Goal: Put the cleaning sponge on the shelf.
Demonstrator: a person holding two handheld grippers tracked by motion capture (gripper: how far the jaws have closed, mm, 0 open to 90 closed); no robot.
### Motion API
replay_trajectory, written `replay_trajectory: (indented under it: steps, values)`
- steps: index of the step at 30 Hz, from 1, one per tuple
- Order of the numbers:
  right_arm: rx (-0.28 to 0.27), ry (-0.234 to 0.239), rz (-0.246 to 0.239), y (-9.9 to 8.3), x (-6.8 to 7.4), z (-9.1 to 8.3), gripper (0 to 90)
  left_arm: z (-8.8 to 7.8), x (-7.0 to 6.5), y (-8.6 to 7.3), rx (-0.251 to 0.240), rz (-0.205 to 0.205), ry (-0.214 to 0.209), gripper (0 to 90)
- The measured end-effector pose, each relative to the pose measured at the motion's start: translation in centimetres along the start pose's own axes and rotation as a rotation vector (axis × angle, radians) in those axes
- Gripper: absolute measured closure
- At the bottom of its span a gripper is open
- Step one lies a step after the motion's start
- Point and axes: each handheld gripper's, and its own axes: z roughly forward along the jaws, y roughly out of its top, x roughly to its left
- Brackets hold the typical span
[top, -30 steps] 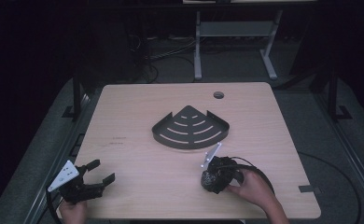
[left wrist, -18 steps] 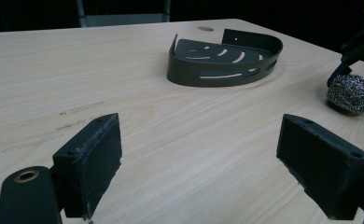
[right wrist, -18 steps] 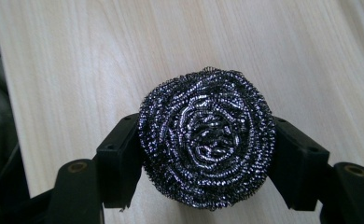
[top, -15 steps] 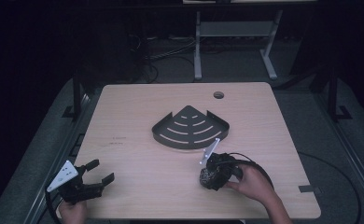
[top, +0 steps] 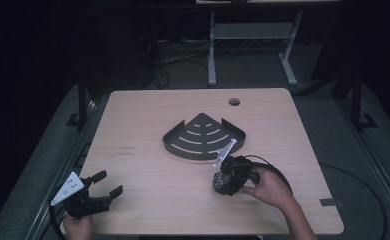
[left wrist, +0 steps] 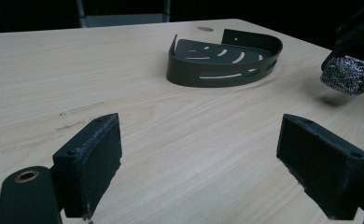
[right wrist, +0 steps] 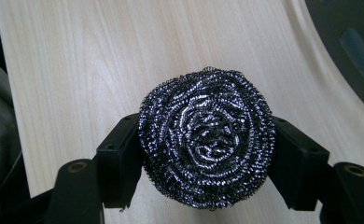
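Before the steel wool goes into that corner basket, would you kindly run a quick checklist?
1. Right gripper clamped on steel wool from both sides: ok.
2. Wool off the table, shadow beneath it: ok.
3. Corner basket empty: ok.
4. Nothing on the table between wool and basket: ok.
5. Left gripper open, parked near the table's front left edge: ok.
6. Grip firm enough for travel: cannot tell.

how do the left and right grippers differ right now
The left gripper has its jaws spread wide with nothing between them; the right gripper is shut on a steel wool scrubber. The left sits near the table's front left corner, the right beside the dark corner tray. Both have black jaws.
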Motion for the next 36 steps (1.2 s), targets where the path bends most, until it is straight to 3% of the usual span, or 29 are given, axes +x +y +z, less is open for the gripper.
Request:
replay_trajectory:
  steps: [36]
  values:
    - [-0.014, 0.010, -0.019, 3.4, -2.0, -1.7, 32.8, 0.2, -0.2, 0.1, 0.008, 0.012, -0.002, 13.2]
